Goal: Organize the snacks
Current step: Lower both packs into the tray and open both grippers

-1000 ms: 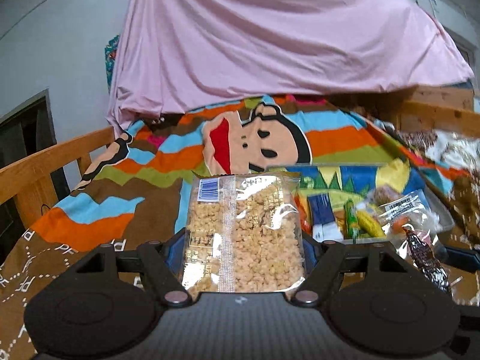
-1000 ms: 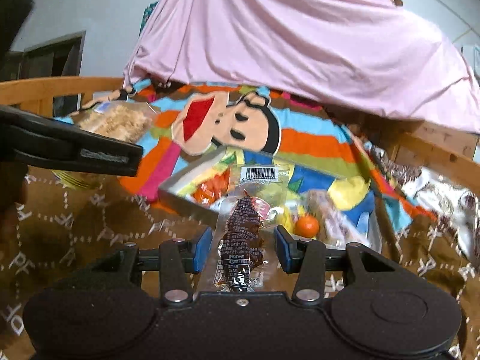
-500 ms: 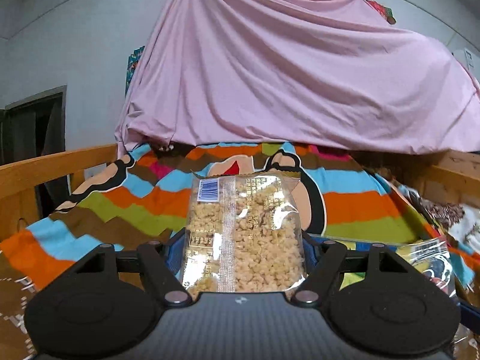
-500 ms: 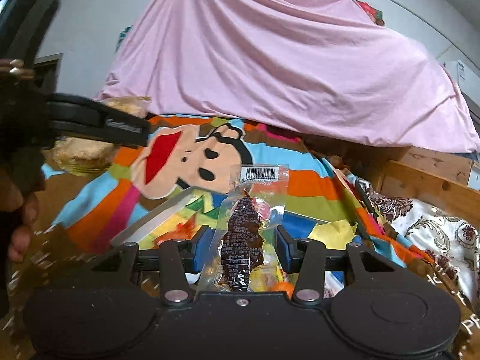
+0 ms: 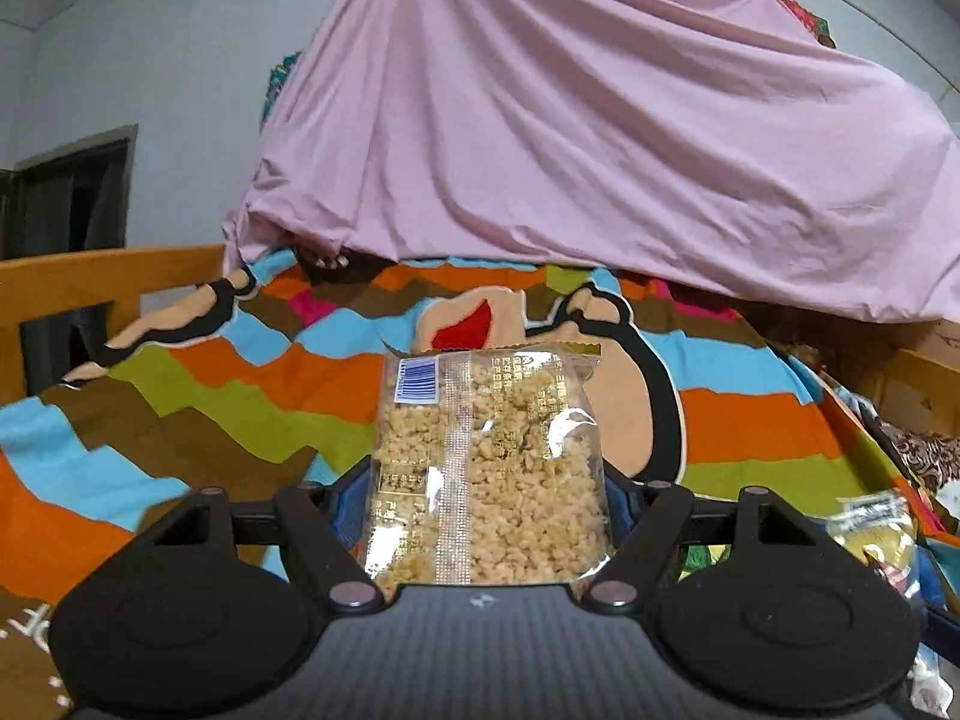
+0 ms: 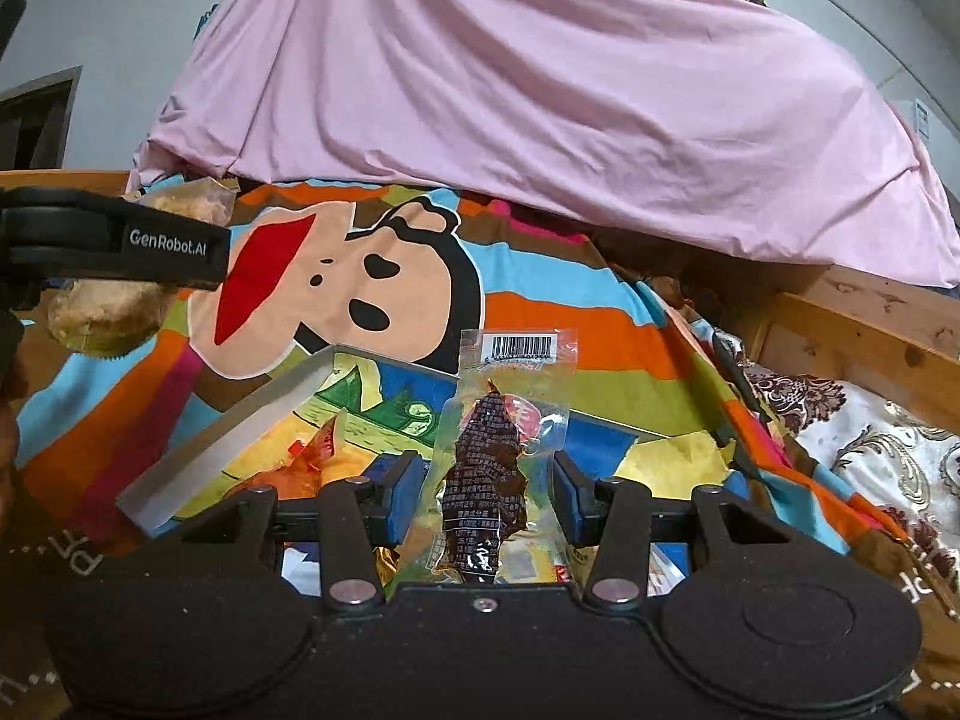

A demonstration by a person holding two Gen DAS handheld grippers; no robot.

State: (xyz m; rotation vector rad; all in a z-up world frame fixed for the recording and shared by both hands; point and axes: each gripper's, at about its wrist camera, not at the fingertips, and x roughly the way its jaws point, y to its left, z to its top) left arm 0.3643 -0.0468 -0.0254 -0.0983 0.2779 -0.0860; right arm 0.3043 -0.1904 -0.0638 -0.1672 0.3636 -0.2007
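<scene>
You carry one packet in each claw; the left claw (image 5: 486,504) is closed on the bag of crumbly rice snack (image 5: 486,468), which stands upright between its pads, above the striped blanket (image 5: 252,396) and to the left of the tray (image 6: 240,432); the right claw (image 6: 483,498) holds the dark dried-meat packet (image 6: 489,468) just over the tray, but its blue pads stand a little away from the meat, so I think it pinches only the lower edge, which is hidden. Keep both packets upright and move slowly; bring the meat packet lower over the tray before you release; keep the left claw apart from the right.

Against one second ago, the left view now shows blanket and the pink sheet (image 5: 570,138), the tray being almost gone at its right edge; both grips are unchanged.
</scene>
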